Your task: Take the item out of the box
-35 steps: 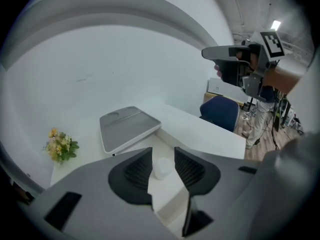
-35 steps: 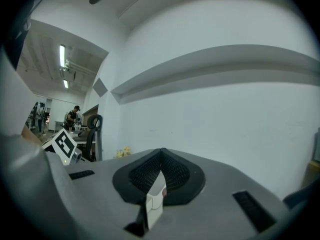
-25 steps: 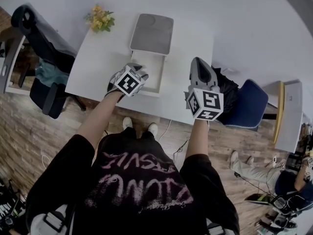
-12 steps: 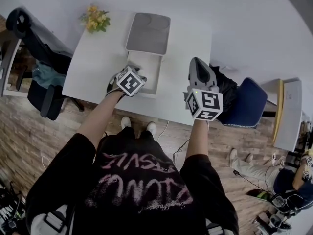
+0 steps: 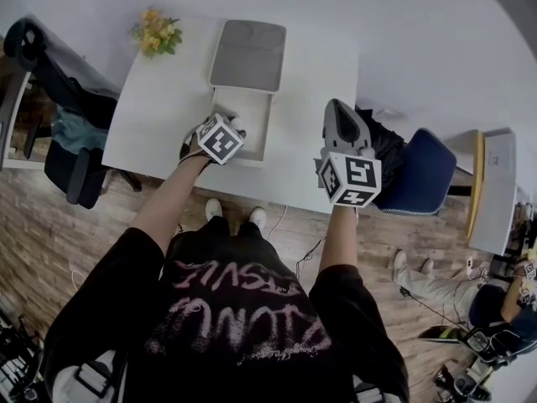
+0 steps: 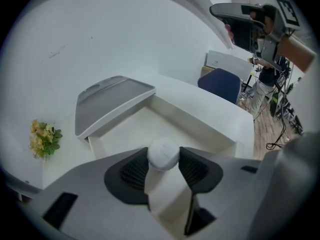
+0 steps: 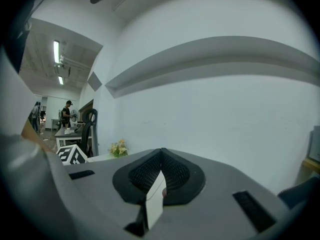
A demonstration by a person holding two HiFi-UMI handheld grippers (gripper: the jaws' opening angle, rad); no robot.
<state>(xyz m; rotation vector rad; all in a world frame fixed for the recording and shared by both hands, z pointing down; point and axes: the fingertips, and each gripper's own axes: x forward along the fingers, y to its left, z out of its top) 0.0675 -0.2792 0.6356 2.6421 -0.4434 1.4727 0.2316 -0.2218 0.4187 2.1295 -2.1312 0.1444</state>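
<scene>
Left gripper (image 6: 163, 160): its jaws have just been closing, and both black ribbed pads (image 6: 131, 171) now bear on the sides of a small white ball (image 6: 163, 153). The ball sits at the jaw tips, squarely between them and wider than the gap behind it. The grip is wide, spanning the ball's full breadth.

The ball lies over the inside of the shallow white open box (image 6: 200, 124), at the box's near end. Whether it rests on the box floor or is clear of it cannot be told. The head view shows this gripper tilted down over the near end of the box (image 5: 267, 133), and the ball itself is hidden there under the marker cube.

The flat grey lid (image 5: 247, 55) stands tilted back at the far end of the box. The box sits on the white table (image 5: 159, 99).

Right gripper (image 7: 161, 151): jaws closed tip to tip, nothing between them. It is held level beyond the table's right edge, well apart from the box.

Count:
- one white ball
- one box
- one lid
- two grippers
- one bunch of yellow flowers (image 5: 153, 32) at the table's far left corner
- one blue chair (image 5: 424, 179) right of the table
- one black office chair (image 5: 50, 57) to its left
</scene>
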